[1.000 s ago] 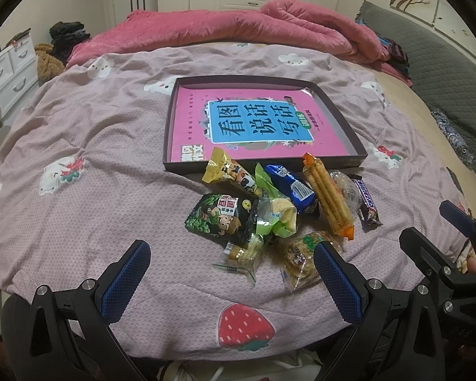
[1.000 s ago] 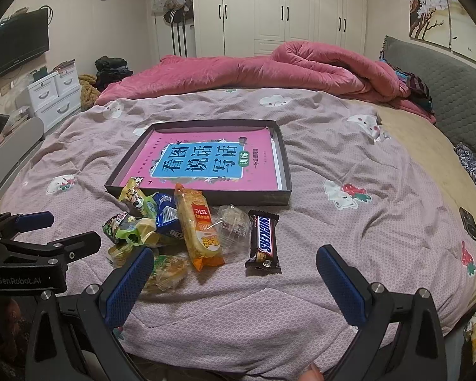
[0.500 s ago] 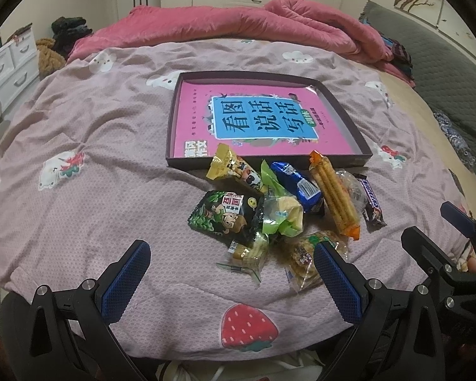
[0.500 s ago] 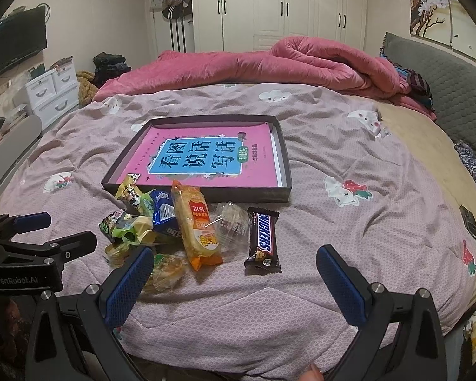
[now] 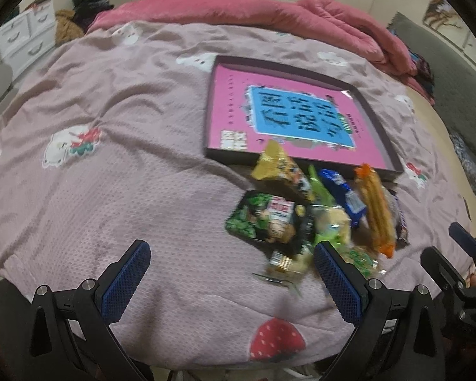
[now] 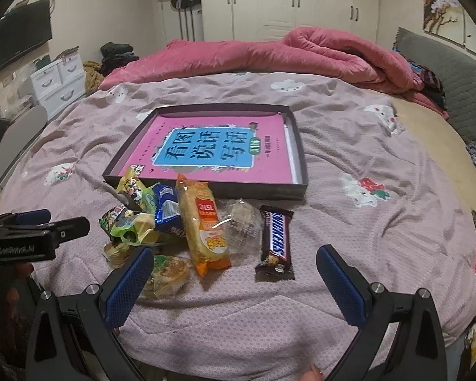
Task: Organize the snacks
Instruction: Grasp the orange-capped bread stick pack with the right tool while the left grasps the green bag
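Left wrist view, and it's smeared with motion blur: the left gripper (image 5: 230,277) hangs over the near edge of the bed, its ribbed blue pads (image 5: 127,281) spread wide with nothing between them, above a mauve quilt (image 5: 117,158) of dimpled fabric printed with cartoon animals and a strawberry. The snack pile (image 5: 317,212) lies just past the right-hand finger: a green crinkly packet (image 5: 263,219), a yellow foil pouch (image 5: 276,171), a blue wrapper (image 5: 346,193), a long orange pack (image 5: 377,209), every label too blurred to read, and a clear-wrapped piece partly hidden behind the pad. Behind it, touching the pile, sits a shallow dark tray (image 5: 212,108) holding a pink book (image 5: 228,101) with big characters on a blue panel. Over to the right wrist view, much sharper: the right gripper (image 6: 233,281) is equally wide open and holds nothing, fingers straddling the near side of the pile. A brown bar (image 6: 276,241) reads SNICKERS, lying flat just right of a clear crumpled wrapper (image 6: 241,225); the orange pack shows "21" on a red patch, the rest too small to read. The book's characters read 看图说话写话. At far left the other gripper's black body carries white lettering, too blurred to read, cut off by the frame
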A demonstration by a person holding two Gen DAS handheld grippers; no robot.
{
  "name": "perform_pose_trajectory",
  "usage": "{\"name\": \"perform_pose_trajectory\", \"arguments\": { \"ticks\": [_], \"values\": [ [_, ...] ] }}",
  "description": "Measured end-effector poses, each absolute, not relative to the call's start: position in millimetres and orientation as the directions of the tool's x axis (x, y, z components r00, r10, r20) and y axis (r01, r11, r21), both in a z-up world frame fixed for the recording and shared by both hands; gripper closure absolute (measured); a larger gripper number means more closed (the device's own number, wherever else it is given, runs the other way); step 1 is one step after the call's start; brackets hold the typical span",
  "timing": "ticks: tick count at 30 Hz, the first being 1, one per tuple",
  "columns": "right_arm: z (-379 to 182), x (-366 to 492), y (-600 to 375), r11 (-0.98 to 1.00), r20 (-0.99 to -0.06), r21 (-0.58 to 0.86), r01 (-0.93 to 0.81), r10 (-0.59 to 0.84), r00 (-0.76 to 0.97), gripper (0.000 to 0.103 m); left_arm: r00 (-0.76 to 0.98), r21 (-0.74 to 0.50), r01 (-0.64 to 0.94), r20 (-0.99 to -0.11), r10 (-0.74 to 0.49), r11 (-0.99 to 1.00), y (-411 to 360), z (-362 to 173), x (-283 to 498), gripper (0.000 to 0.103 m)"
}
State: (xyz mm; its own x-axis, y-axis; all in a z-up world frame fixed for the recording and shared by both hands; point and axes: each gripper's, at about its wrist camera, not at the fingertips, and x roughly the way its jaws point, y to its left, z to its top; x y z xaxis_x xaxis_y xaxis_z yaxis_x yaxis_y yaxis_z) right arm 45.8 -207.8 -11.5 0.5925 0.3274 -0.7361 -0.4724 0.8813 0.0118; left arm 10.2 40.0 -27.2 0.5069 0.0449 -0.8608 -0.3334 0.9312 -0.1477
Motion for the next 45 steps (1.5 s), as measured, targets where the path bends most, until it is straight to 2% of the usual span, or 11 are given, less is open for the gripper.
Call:
{"name": "perform_pose_trajectory", "arguments": {
  "ticks": [4, 10, 21, 23, 25, 27, 29, 37, 45],
  "values": [
    [-14.4, 50.8, -198.1, 0.859, -0.735, 0.014, -0.511, 0.355, 0.577, 0.000, 0.484, -0.153, -0.350, -0.874, 0.039, 0.924, 48.5, -37.6, 17.5, 0.001],
    [-19.3, 63.1, -188.8, 0.845, -0.739, 0.008, -0.535, 0.366, 0.566, 0.010, 0.449, -0.193, -0.346, -0.893, -0.019, 0.918, 53.0, -55.6, 33.4, 0.001],
    [-35.5, 70.0, -155.0, 0.769, -0.764, -0.098, -0.632, 0.349, 0.543, 0.056, 0.420, -0.262, -0.322, -0.901, -0.111, 0.910, 44.3, -72.3, 52.4, 0.001],
    [-40.8, 72.1, -151.6, 0.762, -0.776, -0.098, -0.639, 0.343, 0.529, 0.061, 0.422, -0.277, -0.319, -0.898, -0.125, 0.906, 43.3, -73.2, 55.0, 0.002],
    [-44.6, 74.0, -149.7, 0.761, -0.781, -0.108, -0.640, 0.333, 0.528, 0.062, 0.427, -0.292, -0.310, -0.893, -0.142, 0.905, 41.5, -74.5, 58.2, 0.006],
    [-46.2, 75.6, -149.0, 0.759, -0.780, -0.108, -0.642, 0.336, 0.528, 0.067, 0.430, -0.304, -0.306, -0.890, -0.154, 0.902, 39.9, -75.7, 61.5, 0.010],
    [-48.5, 78.4, -147.2, 0.756, -0.783, -0.102, -0.647, 0.340, 0.521, 0.074, 0.439, -0.319, -0.302, -0.883, -0.166, 0.898, 40.2, -75.5, 64.5, 0.020],
    [-43.1, 77.3, -155.3, 0.756, -0.761, -0.053, -0.652, 0.392, 0.517, 0.075, 0.437, -0.405, -0.263, -0.859, -0.266, 0.876, 36.1, -79.7, 80.7, 0.061],
    [-22.2, 73.4, -171.1, 0.759, -0.705, 0.064, -0.648, 0.494, 0.509, 0.080, 0.459, -0.463, -0.253, -0.830, -0.316, 0.849, 41.8, -78.8, 75.8, 0.066]
  ]
}}
